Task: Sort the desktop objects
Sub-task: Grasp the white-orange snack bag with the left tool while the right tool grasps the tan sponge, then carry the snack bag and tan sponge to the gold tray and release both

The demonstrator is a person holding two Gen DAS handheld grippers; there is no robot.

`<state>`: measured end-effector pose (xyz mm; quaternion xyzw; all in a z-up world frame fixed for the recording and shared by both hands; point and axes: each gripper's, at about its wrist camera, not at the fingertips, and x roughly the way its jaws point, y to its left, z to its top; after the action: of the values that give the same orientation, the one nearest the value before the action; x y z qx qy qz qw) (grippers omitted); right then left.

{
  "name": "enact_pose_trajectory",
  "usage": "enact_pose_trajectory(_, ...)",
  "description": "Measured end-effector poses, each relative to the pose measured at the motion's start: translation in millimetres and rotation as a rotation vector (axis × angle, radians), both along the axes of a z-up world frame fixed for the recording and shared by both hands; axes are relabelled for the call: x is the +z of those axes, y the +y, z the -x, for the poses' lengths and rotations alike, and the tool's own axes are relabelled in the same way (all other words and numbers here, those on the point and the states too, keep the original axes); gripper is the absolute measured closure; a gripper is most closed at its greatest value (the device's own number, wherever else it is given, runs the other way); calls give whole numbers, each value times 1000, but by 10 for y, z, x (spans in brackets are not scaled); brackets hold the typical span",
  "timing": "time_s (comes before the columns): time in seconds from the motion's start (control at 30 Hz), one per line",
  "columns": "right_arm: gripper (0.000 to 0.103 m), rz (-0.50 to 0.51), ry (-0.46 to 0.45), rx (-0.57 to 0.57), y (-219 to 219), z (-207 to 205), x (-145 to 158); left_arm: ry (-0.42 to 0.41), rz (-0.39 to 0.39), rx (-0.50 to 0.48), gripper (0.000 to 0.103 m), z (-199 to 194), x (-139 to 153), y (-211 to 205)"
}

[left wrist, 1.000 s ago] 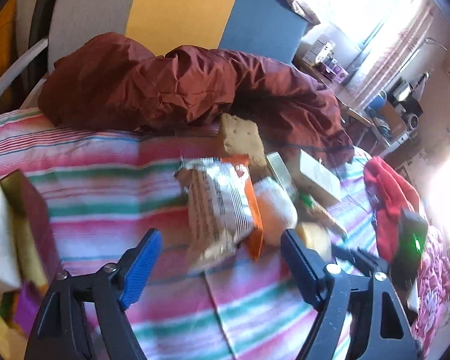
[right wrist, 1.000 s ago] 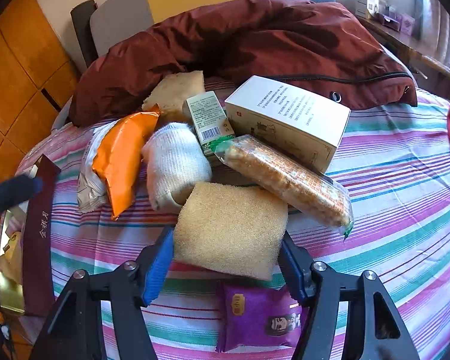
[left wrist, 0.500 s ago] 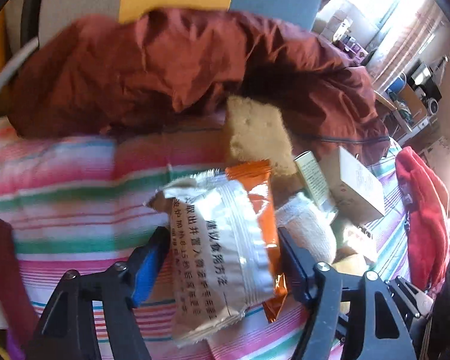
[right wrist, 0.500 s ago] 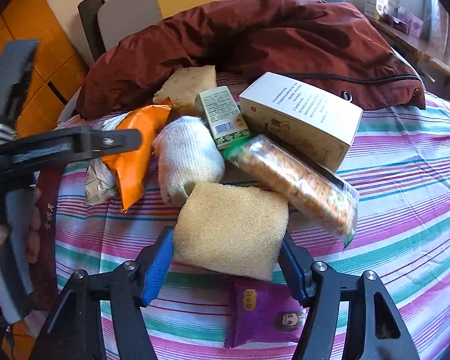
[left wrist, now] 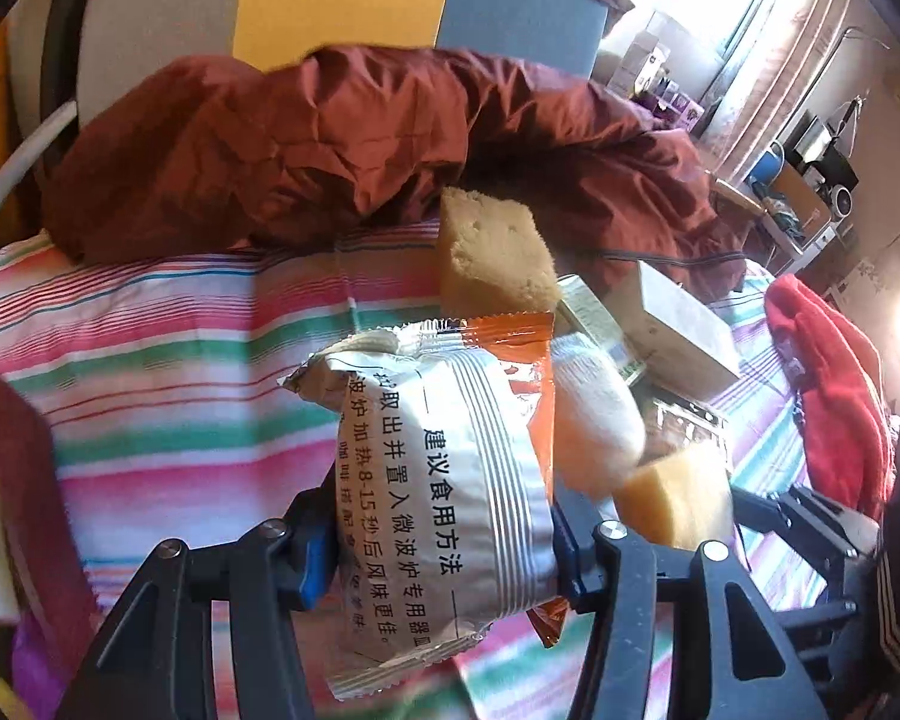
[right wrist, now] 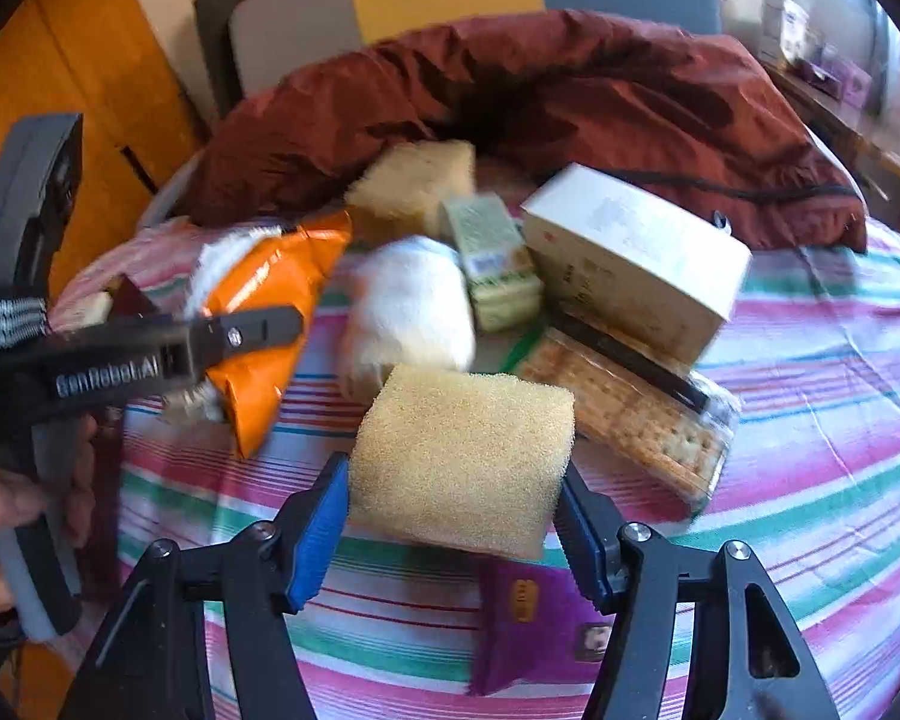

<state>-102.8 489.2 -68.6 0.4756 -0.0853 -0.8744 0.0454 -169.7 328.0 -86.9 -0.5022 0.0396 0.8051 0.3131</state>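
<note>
My left gripper [left wrist: 444,546] is closing on the silver-and-orange snack packet [left wrist: 450,480], which sits between its jaws above the striped table [left wrist: 168,360]. Crinkly foil slips, so I'd pinch the puffy middle, not the flat seam. My right gripper [right wrist: 453,516] clasps the coarse yellow sponge [right wrist: 462,456], a soft block, just above the purple sachet [right wrist: 540,624].

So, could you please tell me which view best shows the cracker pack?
The right wrist view: the cracker pack lies there whole and unhidden beside the white box. In the left wrist view only a dark sliver shows behind the cloth roll.
</note>
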Motion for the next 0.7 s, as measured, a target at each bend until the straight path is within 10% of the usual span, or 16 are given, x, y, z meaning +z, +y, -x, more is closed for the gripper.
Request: enact_pose_trajectory(0.7, 38, 55, 123, 232, -747, -234, 358, 218, -27, 190, 47, -910, 789, -1483)
